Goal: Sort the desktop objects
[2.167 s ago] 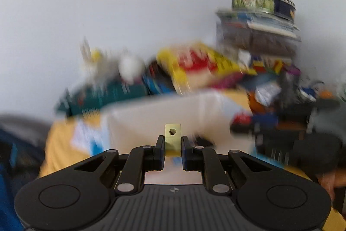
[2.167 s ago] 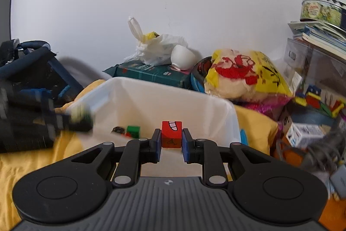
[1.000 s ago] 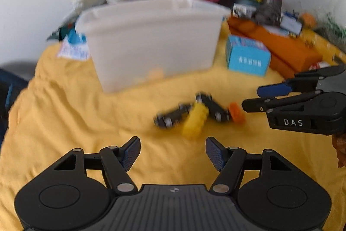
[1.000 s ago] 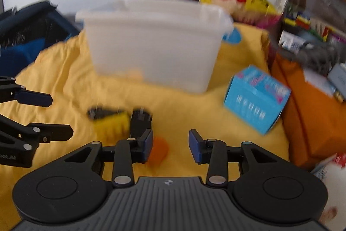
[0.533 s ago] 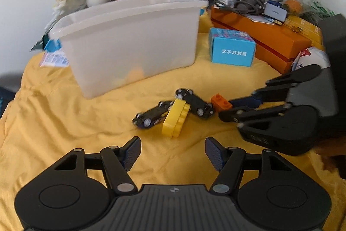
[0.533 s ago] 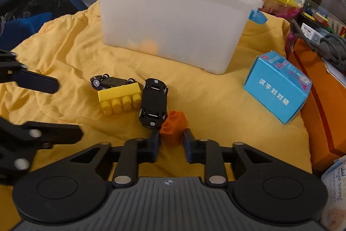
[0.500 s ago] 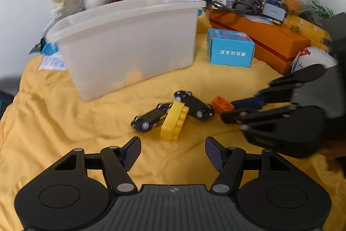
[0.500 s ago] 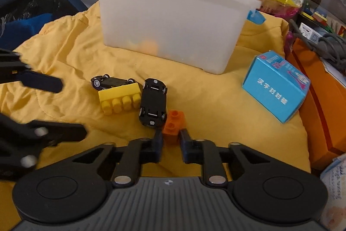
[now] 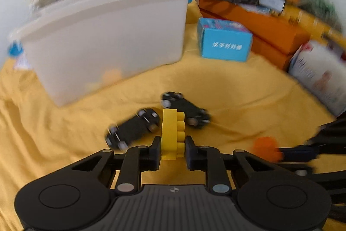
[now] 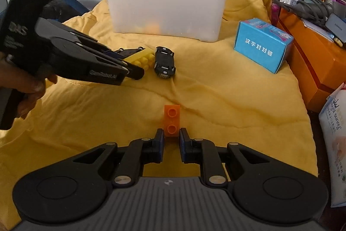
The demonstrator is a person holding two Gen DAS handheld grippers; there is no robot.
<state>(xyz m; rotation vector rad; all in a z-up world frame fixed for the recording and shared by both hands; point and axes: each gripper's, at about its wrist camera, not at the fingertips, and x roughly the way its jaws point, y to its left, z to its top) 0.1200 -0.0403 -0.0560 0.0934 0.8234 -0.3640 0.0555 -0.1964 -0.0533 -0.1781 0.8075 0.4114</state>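
My left gripper (image 9: 173,149) is shut on a yellow toy brick (image 9: 173,133) that rests on the yellow cloth between two black toy cars (image 9: 132,130) (image 9: 186,108). In the right wrist view the left gripper (image 10: 132,67) reaches in from the left onto the yellow brick (image 10: 142,58), next to a black car (image 10: 164,62). My right gripper (image 10: 171,141) is shut on a small orange brick (image 10: 172,120) and holds it above the cloth. That orange brick (image 9: 265,147) shows blurred at the right of the left wrist view.
A white translucent plastic bin (image 10: 164,3) stands behind the cars on the yellow cloth (image 10: 216,96). A blue carton (image 10: 262,44) sits to its right. Orange boxes (image 10: 313,57), cables and stacked clutter line the right side; a white packet (image 10: 334,133) leans at the right edge.
My left gripper moved forward and closed on the yellow brick. My right gripper lifted the orange brick and drew back from the cars.
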